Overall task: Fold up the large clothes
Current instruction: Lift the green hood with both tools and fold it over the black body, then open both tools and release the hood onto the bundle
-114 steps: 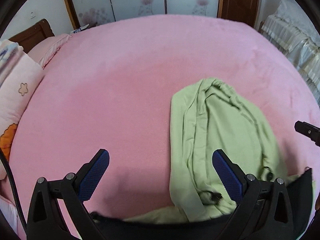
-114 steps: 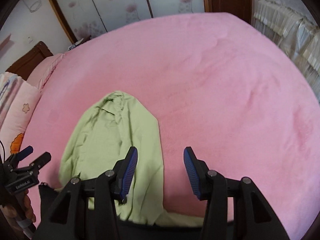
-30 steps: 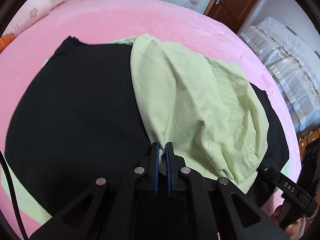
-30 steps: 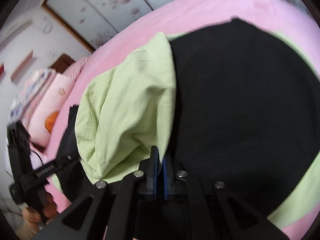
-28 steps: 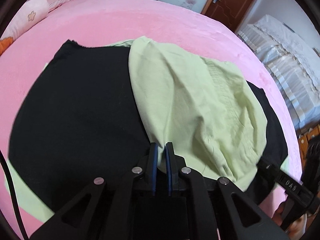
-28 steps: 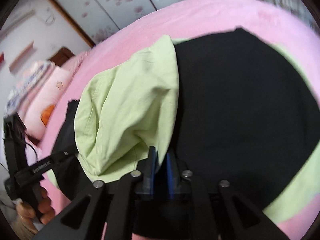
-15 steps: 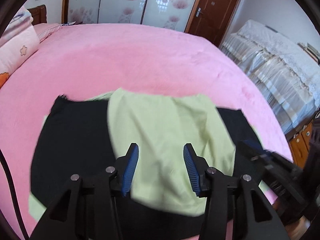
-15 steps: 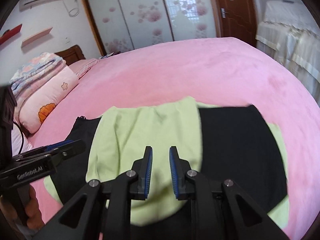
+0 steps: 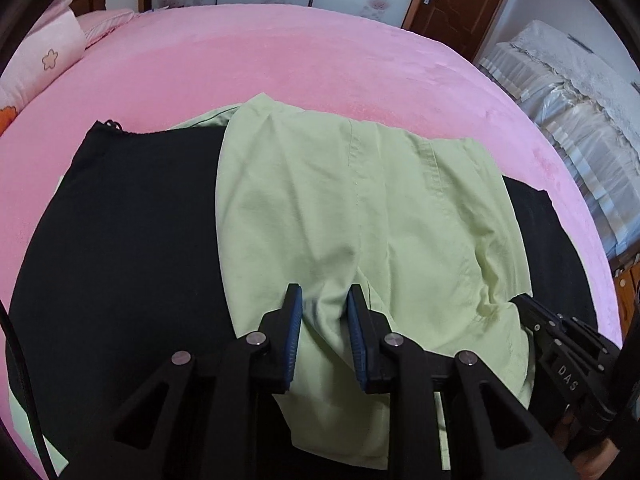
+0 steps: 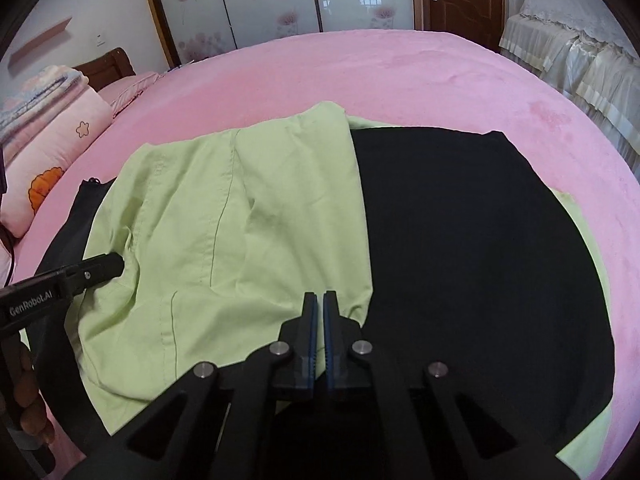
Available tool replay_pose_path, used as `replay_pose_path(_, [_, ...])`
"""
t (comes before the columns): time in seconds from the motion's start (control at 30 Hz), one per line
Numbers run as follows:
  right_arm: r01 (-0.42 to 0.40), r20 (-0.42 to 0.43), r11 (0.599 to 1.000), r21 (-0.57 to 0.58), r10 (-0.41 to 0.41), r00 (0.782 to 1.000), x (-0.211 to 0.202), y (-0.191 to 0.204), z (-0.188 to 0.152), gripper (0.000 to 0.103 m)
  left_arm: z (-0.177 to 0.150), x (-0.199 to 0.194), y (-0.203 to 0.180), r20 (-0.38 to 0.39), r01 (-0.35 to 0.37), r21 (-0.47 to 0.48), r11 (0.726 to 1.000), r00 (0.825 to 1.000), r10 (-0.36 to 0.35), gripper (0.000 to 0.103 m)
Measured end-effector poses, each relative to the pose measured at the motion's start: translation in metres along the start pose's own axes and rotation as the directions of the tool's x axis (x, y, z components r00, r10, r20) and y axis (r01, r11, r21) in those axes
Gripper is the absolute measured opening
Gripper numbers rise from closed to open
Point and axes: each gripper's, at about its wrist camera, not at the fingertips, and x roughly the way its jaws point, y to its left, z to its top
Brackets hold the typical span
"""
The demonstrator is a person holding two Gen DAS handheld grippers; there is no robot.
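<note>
The green garment lies folded over its black lining on the pink bed, just ahead of both tongs, probably so that the fold can settle: the left tongs stand narrowly apart around a green ridge, and the right tongs are nearly closed and hold nothing.

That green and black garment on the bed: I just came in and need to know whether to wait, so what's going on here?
A person with a gripper in each hand is folding a large green garment with a black lining on the pink bed. One green panel lies folded over the black. The left gripper is open above it; the right gripper looks shut, apparently holding nothing.
</note>
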Motion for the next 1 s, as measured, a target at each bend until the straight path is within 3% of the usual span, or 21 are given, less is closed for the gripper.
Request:
replay_pose_path(0.3, [0.036,0.01,0.999,-0.022,-0.036,0.999,-0.008,0.014,0.0,0.006,-0.001,-0.006,-0.005,0.009,0.005,0.003,1.0,1.0,-0.005,0.023])
replay_pose_path(0.4, [0.0,0.008,1.0,0.013,0.0,1.0,-0.02,0.015,0.004,0.006,0.0,-0.022,-0.013,0.019,-0.004,0.024,1.0,1.0,0.004,0.036])
replay_pose_path(0.47, [-0.023,0.016,0.999,0.027,0.023,1.0,-0.032,0.017,0.006,0.006,0.002,-0.035,-0.018,0.037,-0.019,0.037,0.999,0.999,0.018,0.055])
replay_pose_path(0.7, [-0.06,0.039,0.997,0.044,0.058,0.998,-0.094,0.033,0.021,0.006,0.016,-0.118,-0.033,0.113,-0.019,0.036,0.999,0.993,0.015,0.064])
replay_pose_path(0.77, [-0.072,0.042,0.997,0.04,0.07,0.997,-0.115,0.038,0.025,0.006,0.02,-0.146,-0.036,0.132,-0.017,0.028,0.999,0.991,0.013,0.075])
replay_pose_path(0.83, [-0.081,0.054,0.996,0.034,0.079,0.995,-0.139,0.043,0.03,0.013,0.023,-0.179,-0.037,0.157,-0.023,0.02,1.0,0.987,0.02,0.079])
replay_pose_path(0.9, [-0.1,0.073,0.994,0.034,0.098,0.993,-0.161,0.046,0.032,0.028,0.024,-0.208,-0.04,0.181,-0.024,0.026,0.999,0.983,0.019,0.08])
replay_pose_path(1.0, [-0.133,0.113,0.99,0.043,0.127,0.985,-0.198,0.05,0.036,0.031,0.023,-0.255,-0.05,0.21,-0.052,0.052,0.997,0.977,0.04,0.084])
